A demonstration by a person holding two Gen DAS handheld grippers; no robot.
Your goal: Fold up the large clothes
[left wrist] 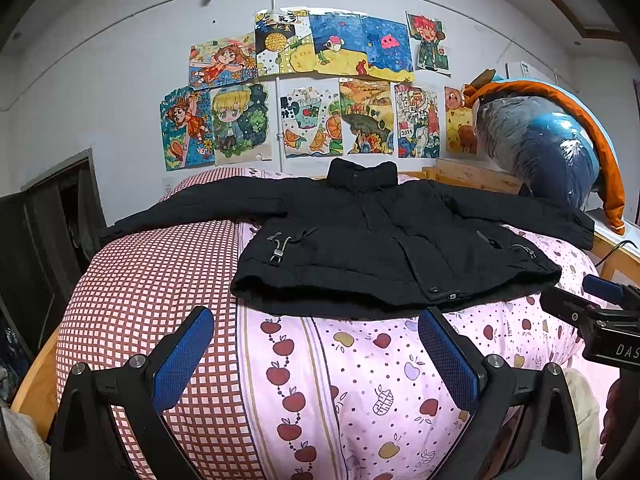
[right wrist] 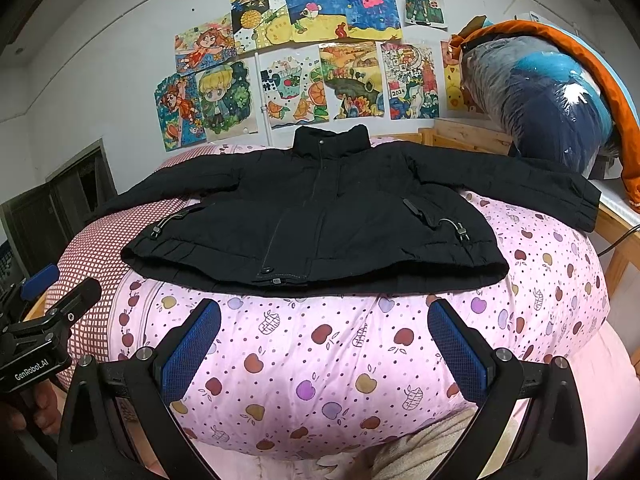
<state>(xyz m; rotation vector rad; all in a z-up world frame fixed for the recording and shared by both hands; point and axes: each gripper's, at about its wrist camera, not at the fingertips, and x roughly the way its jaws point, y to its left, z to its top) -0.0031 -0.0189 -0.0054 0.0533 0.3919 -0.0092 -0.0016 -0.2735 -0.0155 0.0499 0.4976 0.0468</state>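
A black padded jacket (left wrist: 360,236) lies flat and face up on the bed, collar toward the wall, both sleeves spread sideways. It also shows in the right wrist view (right wrist: 320,216). My left gripper (left wrist: 316,332) is open and empty, held just short of the jacket's hem, left of centre. My right gripper (right wrist: 324,320) is open and empty, held just short of the hem near the zipper end. Each gripper shows in the other's view: the right gripper (left wrist: 600,308) at the right edge, the left gripper (right wrist: 44,304) at the left edge.
The bed carries a pink apple-print quilt (right wrist: 340,360) and a red checked cover (left wrist: 160,280). A plastic-wrapped bundle with an orange garment (left wrist: 552,148) sits on a wooden frame at the right. Drawings (left wrist: 304,92) cover the wall. A dark cabinet (left wrist: 48,232) stands left.
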